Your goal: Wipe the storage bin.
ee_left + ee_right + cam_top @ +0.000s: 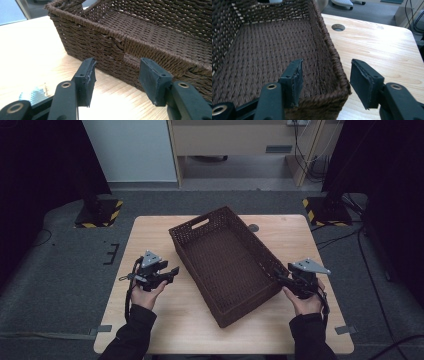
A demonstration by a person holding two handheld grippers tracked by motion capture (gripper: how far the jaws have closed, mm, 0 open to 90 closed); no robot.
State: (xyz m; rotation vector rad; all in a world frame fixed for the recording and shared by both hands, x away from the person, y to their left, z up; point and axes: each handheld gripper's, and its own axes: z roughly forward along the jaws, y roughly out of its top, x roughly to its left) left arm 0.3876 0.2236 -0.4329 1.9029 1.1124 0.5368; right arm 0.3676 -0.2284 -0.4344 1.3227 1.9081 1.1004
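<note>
A dark brown woven basket (240,316) lies slanted across the middle of the wooden table (150,235), and nothing lies inside it. My left gripper (174,270) rests on the table just left of the basket. In the left gripper view its jaws (117,62) stand open, aimed at the basket's side wall (82,40), with nothing between them. My right gripper (278,274) is at the basket's near right corner. In the right gripper view it (327,62) is open astride the rim (332,50), one jaw inside and one outside, with neither pad pressing on it.
A round cable hole (253,227) sits in the table behind the basket, also seen as the hole (338,27) from the right gripper. A bluish tape patch (32,93) lies near my left gripper. Two yellow-black striped stand bases (100,212) flank the table on the floor.
</note>
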